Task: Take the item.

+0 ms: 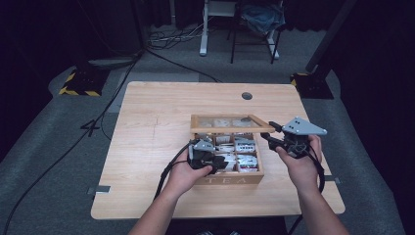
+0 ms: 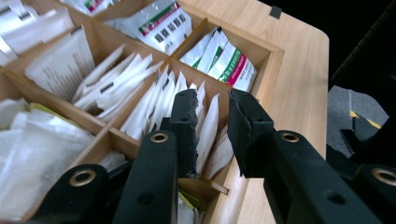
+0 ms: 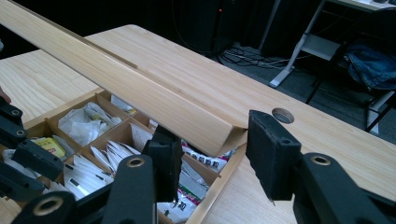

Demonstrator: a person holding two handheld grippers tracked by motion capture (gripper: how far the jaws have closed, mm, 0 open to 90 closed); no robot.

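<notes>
The right hand-held gripper [image 1: 270, 131] pinches the lid [image 1: 230, 128] up so the left hand-held gripper [image 2: 215, 116], jaws spread, reaches a tea packet [image 2: 209, 126].

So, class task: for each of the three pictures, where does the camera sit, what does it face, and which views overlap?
High view: above the person's side, looking forward and down on the table; forearms and both hands show.
Left gripper view: rides the left gripper, facing sachets in the tea box.
Right gripper view: rides the right gripper, facing the raised lid.
All share the box.
</notes>
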